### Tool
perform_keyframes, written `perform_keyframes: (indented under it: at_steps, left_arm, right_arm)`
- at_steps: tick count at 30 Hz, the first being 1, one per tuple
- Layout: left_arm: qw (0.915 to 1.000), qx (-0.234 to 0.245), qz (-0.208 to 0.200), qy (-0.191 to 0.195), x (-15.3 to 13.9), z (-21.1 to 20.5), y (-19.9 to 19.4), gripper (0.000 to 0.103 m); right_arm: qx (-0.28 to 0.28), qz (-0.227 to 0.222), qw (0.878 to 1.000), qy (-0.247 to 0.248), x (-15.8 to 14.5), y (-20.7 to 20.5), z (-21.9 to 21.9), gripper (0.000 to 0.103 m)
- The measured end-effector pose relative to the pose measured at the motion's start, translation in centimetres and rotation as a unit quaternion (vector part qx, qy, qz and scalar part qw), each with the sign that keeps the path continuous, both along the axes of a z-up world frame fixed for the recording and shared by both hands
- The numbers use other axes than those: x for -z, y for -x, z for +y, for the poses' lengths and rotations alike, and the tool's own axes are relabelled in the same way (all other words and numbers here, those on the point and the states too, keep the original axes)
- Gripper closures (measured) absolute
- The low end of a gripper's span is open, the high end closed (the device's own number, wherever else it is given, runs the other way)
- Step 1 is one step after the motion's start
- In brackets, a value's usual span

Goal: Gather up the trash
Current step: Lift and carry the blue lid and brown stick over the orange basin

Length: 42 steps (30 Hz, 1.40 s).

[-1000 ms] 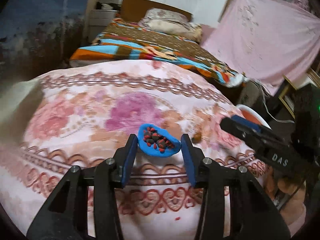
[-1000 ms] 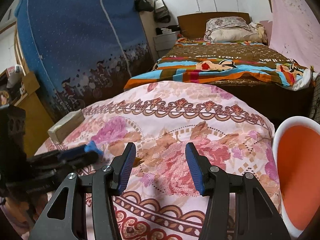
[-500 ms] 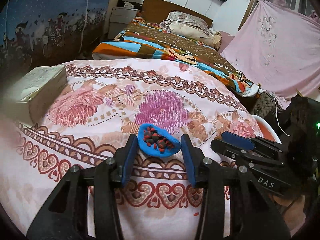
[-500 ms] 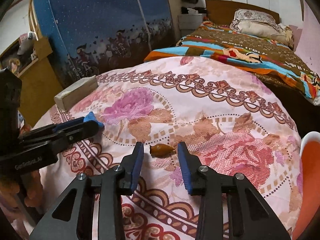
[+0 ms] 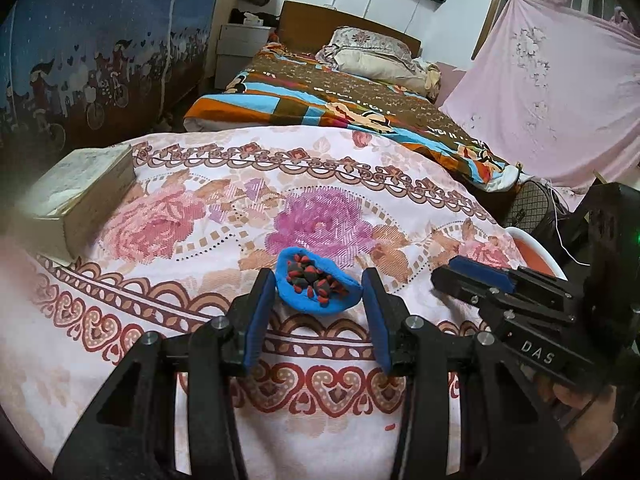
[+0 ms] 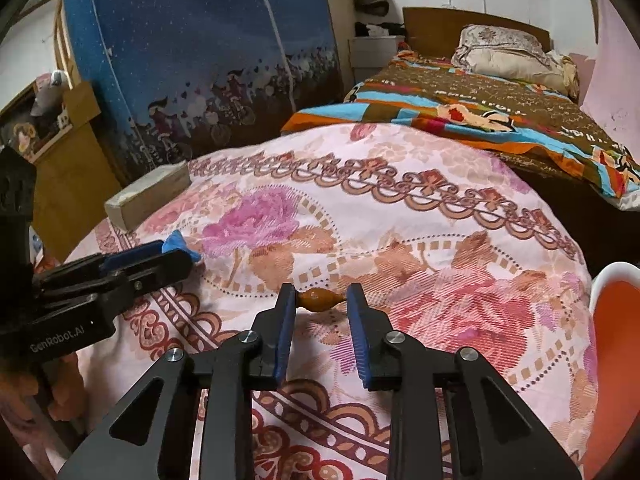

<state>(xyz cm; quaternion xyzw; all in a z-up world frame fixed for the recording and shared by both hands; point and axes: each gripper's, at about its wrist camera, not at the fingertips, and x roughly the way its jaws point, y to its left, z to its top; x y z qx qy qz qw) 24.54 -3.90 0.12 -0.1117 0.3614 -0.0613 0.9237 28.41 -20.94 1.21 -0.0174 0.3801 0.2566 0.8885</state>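
A blue wrapper (image 5: pixel 316 286) with red and dark bits in it sits between the fingertips of my left gripper (image 5: pixel 319 289), whose jaws touch its ends; it also shows in the right wrist view (image 6: pixel 178 243). A small brown scrap (image 6: pixel 319 299) lies on the floral cloth (image 6: pixel 420 216) between the tips of my right gripper (image 6: pixel 321 300), whose jaws stand close beside it. My right gripper also shows in the left wrist view (image 5: pixel 452 274), to the right of the wrapper.
A pale box (image 5: pixel 76 196) lies at the cloth's left edge; it also shows in the right wrist view (image 6: pixel 148 194). An orange bin with a white rim (image 6: pixel 616 352) stands at the right. A bed with a striped blanket (image 5: pixel 340 96) lies beyond.
My right gripper has come down over the brown scrap and its jaws have narrowed around it. My left gripper has stayed at the blue wrapper while shifting slightly.
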Motion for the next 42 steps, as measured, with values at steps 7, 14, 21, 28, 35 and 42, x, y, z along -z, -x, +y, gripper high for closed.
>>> perform_keyframes:
  at_steps: [7, 14, 21, 28, 35, 42]
  left_arm:
    - [0.9999, -0.001, -0.012, -0.005, -0.4, -0.1, 0.3, 0.074]
    - [0.9991, 0.001, -0.040, -0.014, -1.1, -0.5, 1.1, 0.074]
    - [0.9969, 0.006, -0.071, -0.033, -1.9, -1.3, 1.9, 0.074]
    - [0.9893, 0.025, -0.132, -0.057, -3.9, -3.1, 3.0, 0.074]
    - [0.9717, 0.051, -0.217, -0.080, -6.4, -6.4, 4.6, 0.074]
    - [0.9456, 0.101, -0.292, -0.102, -8.8, -10.3, 6.1, 0.074]
  right_arm:
    - [0.018, -0.038, 0.999, -0.004, -1.0, 0.8, -0.6, 0.079]
    - [0.037, -0.107, 0.994, -0.003, -2.5, 2.8, -1.0, 0.079]
    - [0.055, -0.153, 0.987, -0.011, -3.5, 4.0, -1.6, 0.079]
    - [0.091, -0.214, 0.972, -0.037, -4.8, 6.0, -3.1, 0.079]
    - [0.140, -0.287, 0.942, -0.101, -6.3, 8.5, -6.6, 0.079]
    - [0.188, -0.358, 0.910, -0.090, -7.8, 10.8, -9.5, 0.079]
